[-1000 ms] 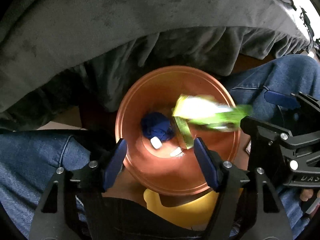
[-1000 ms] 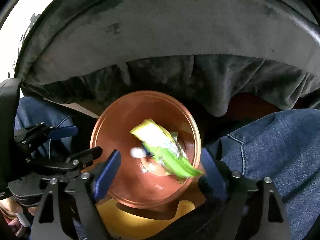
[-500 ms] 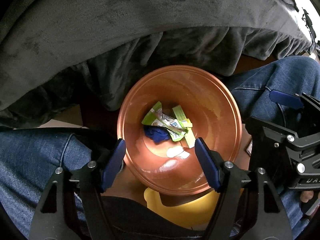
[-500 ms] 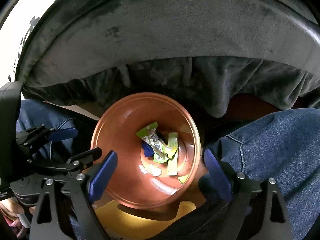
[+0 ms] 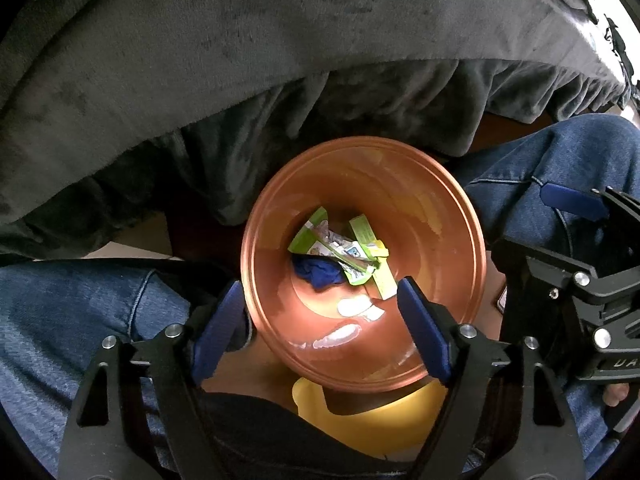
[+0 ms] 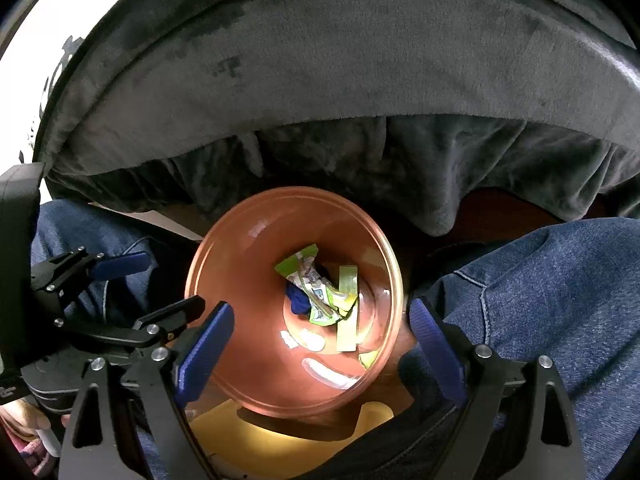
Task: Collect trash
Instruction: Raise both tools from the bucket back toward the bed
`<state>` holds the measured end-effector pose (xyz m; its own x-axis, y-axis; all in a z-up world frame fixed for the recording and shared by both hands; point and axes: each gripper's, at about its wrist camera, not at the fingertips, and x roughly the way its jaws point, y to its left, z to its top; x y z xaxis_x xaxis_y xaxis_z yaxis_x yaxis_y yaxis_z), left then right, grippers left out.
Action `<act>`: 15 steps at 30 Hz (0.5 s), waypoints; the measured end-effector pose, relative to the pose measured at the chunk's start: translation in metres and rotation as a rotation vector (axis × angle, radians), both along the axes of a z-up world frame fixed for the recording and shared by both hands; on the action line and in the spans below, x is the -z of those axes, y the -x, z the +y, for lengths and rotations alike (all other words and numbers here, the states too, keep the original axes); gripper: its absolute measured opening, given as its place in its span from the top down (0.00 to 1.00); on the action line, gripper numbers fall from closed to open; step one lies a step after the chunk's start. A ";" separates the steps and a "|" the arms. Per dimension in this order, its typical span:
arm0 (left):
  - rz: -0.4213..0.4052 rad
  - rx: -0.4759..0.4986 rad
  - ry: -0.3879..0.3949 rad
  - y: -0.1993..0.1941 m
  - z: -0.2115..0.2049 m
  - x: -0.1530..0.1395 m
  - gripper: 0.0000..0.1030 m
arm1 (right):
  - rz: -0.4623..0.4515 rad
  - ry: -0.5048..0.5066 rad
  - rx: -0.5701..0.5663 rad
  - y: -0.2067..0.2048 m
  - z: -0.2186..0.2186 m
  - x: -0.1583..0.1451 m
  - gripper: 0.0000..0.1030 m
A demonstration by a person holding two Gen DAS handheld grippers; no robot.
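A brown-orange round bin [image 5: 460, 220] stands between the person's knees; it also shows in the right wrist view [image 6: 224, 264]. At its bottom lie a green snack wrapper [image 5: 332, 246] [image 6: 316, 284], a crumpled blue piece [image 5: 318, 274] [image 6: 298, 300], a green strip [image 5: 370, 248] [image 6: 347, 312] and small white scraps [image 5: 354, 306]. My left gripper [image 5: 320, 320] is open and empty above the bin's near rim. My right gripper [image 6: 320, 332] is open and empty, also above the bin. Each gripper shows at the side of the other's view.
A dark grey blanket [image 5: 280, 60] [image 6: 340, 80] drapes over the furniture behind the bin. Blue-jeaned legs [image 5: 72, 304] [image 6: 540, 280] flank the bin on both sides. A yellow object [image 5: 360, 420] [image 6: 256, 436] lies under the bin's near edge.
The green wrapper fell from mid-air into the bin a second ago and now rests on the other trash. Both grippers stay open above the bin, nearly still.
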<state>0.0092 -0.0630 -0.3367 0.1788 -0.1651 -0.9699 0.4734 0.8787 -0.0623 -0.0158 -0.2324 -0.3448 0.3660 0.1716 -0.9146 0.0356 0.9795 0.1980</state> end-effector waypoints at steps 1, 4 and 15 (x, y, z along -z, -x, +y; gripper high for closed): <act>-0.002 -0.001 -0.002 0.000 0.000 -0.001 0.24 | -0.003 -0.004 0.002 0.000 -0.001 -0.001 0.14; -0.029 -0.001 -0.008 0.000 0.000 -0.008 0.24 | -0.019 -0.017 0.011 0.002 -0.003 -0.009 0.14; -0.229 -0.026 0.065 -0.012 0.011 -0.084 0.24 | -0.208 -0.026 0.048 0.000 -0.025 -0.077 0.12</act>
<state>0.0214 -0.0516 -0.2525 0.3978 -0.2183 -0.8911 0.4590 0.8883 -0.0127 -0.0156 -0.2571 -0.2674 0.5548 0.1719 -0.8141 0.0375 0.9723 0.2308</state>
